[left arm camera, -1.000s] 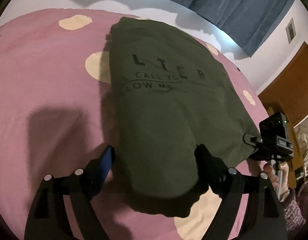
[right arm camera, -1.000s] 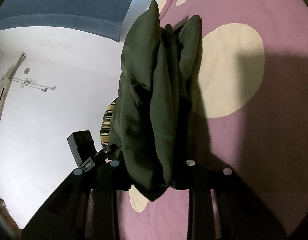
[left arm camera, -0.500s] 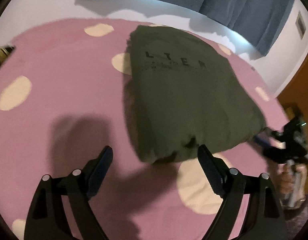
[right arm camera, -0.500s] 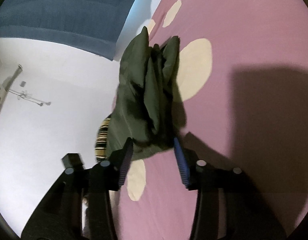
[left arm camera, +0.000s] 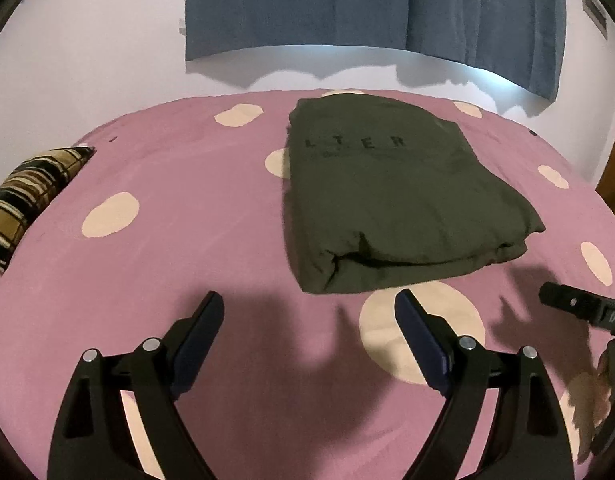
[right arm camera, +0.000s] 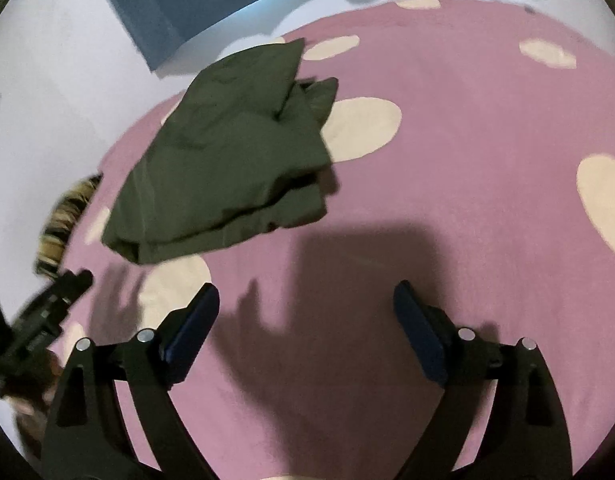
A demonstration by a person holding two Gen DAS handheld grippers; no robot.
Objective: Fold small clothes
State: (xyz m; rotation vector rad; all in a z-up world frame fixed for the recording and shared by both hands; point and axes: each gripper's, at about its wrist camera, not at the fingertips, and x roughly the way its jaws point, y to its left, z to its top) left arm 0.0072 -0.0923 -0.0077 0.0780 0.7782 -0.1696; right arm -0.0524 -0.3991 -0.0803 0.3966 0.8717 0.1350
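Olive folded garment [left arm camera: 391, 200] lies on the spotted bed [left arm camera: 179, 216], long axis running away from the nearer, wide-open left gripper [left arm camera: 307, 324]; right gripper [right arm camera: 307, 320] jaws opening, empty.

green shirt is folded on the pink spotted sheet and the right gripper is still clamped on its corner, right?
Not quite. The green shirt is folded on the pink sheet, but the right wrist view shows the right gripper opening with nothing between its jaws, clear of the shirt.
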